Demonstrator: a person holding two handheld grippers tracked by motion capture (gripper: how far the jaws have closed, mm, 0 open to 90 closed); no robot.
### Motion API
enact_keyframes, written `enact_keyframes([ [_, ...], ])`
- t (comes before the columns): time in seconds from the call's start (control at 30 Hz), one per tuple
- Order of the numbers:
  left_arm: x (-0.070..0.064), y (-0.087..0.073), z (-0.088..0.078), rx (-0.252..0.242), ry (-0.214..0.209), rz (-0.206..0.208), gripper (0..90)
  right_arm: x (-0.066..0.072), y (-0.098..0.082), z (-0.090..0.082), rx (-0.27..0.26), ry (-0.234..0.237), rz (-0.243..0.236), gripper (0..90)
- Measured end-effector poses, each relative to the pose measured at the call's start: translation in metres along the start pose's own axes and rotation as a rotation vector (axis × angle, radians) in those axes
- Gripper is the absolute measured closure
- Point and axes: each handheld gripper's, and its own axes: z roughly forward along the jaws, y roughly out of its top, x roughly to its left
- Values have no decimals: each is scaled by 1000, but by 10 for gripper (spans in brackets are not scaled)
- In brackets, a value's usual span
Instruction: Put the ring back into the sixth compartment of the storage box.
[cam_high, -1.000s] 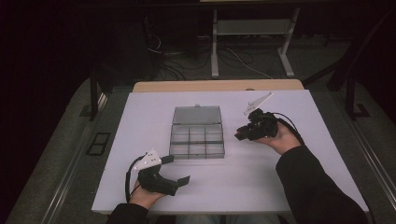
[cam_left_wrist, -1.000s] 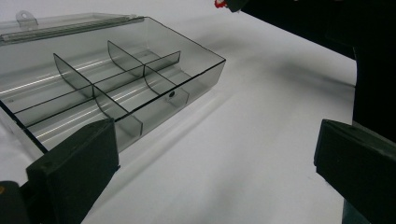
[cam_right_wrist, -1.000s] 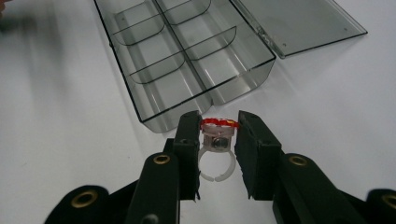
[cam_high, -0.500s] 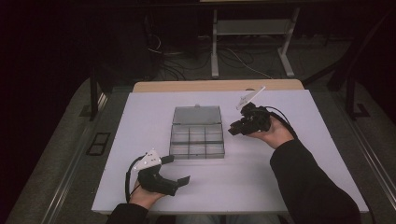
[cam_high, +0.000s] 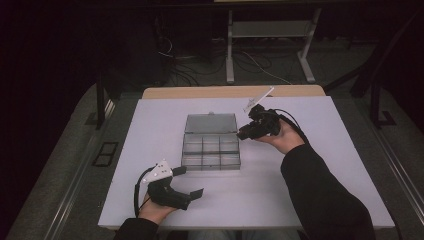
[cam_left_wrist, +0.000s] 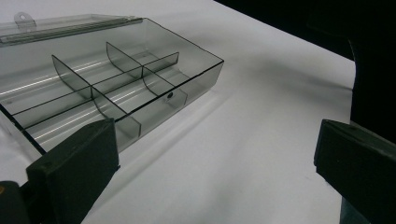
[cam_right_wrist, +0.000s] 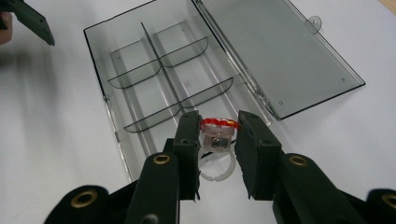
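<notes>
Right gripper view: a toy ring (cam_right_wrist: 215, 140) with a red-edged top is clamped between the jaws of the right gripper (cam_right_wrist: 215, 135).
It hangs over the near edge of the clear compartment box (cam_right_wrist: 154, 74), whose open lid (cam_right_wrist: 280, 56) lies flat toward 2 o'clock. From the high view, the box (cam_high: 210, 150) sits mid-table on the white table (cam_high: 325, 165), the right gripper (cam_high: 252, 131) at its 2 o'clock, and the left gripper (cam_high: 187, 182) at its 7 o'clock, jaws spread wide apart and holding nothing.
</notes>
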Motion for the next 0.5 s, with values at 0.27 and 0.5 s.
enact_keyframes([
  [0.27,0,0,0,3,-1,2,0,0,6,12,-9,-2,-9,698],
  [0.5,0,0,0,3,-2,0,0,2,8,24,9,-4,3,698],
])
